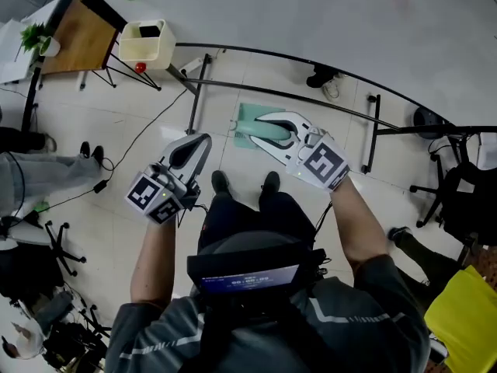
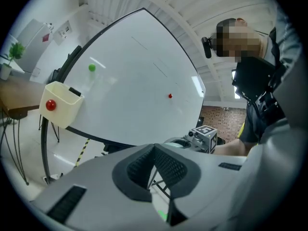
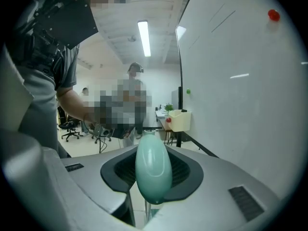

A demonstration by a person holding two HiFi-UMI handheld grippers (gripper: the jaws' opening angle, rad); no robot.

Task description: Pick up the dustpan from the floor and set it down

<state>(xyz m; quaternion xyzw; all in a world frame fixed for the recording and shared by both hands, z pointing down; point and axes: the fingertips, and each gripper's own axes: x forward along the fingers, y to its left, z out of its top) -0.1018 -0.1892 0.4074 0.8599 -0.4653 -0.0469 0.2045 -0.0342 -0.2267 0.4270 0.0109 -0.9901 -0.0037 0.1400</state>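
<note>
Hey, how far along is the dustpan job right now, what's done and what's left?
Done: the right gripper is closed on the dustpan, with its green handle between the pads. In hand: the pan hangs low over the floor; the head view doesn't show whether it is touching the floor. Left: setting it down and letting go. The left gripper holds nothing.
</note>
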